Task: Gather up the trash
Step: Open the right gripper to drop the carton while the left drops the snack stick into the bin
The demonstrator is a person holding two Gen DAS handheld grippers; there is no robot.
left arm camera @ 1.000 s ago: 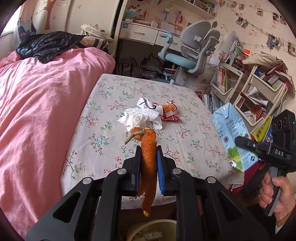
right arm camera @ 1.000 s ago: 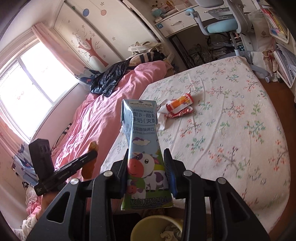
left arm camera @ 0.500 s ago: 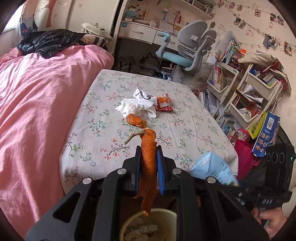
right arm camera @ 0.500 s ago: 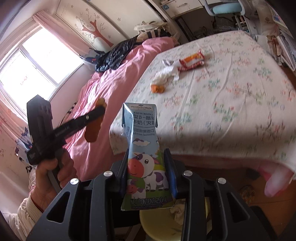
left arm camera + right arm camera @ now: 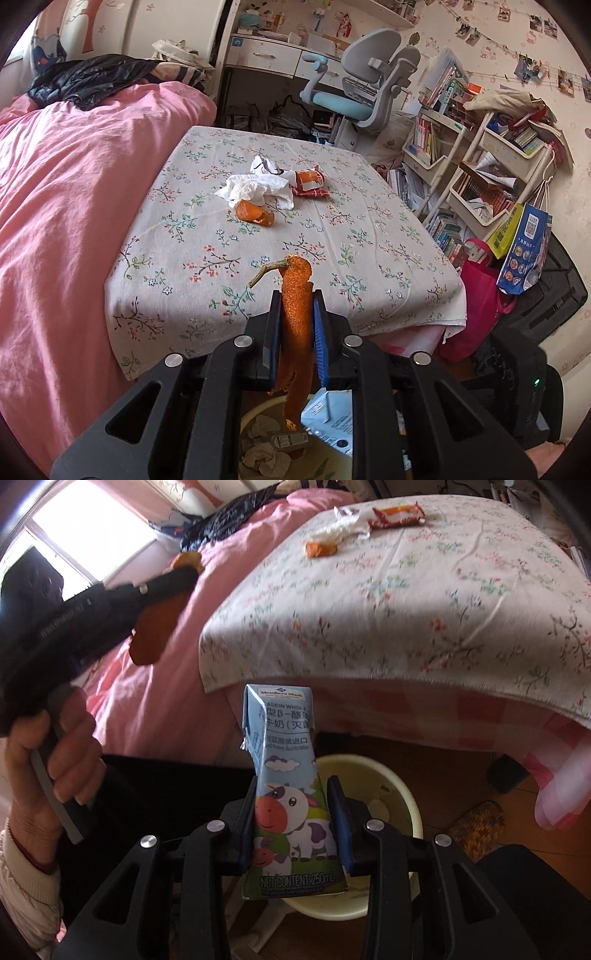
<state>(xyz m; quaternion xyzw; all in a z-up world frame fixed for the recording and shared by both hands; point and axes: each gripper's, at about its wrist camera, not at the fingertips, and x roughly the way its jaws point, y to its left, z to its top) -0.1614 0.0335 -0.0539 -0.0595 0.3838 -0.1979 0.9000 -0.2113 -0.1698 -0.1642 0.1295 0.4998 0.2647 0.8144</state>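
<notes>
My left gripper (image 5: 295, 314) is shut on a long strip of orange peel (image 5: 294, 295) and holds it above the pale yellow bin (image 5: 255, 424) at the table's near edge. My right gripper (image 5: 293, 801) is shut on a blue milk carton (image 5: 284, 775) with a cow print, held above the same bin (image 5: 402, 786). The carton's top (image 5: 328, 413) shows below the left fingers. On the floral table lie another orange peel (image 5: 253, 212), a crumpled white tissue (image 5: 255, 186) and an orange snack wrapper (image 5: 310, 181).
A pink bed (image 5: 66, 203) runs along the table's left side. A grey desk chair (image 5: 362, 85) stands beyond the table. Book shelves (image 5: 480, 166) and hanging bags (image 5: 524, 243) crowd the right side. A slipper (image 5: 476, 823) lies on the wooden floor.
Both grippers have drawn back from the table and lowered toward the bin. The milk carton has dropped from beside the table's right to over the bin. Both grips are unchanged.
</notes>
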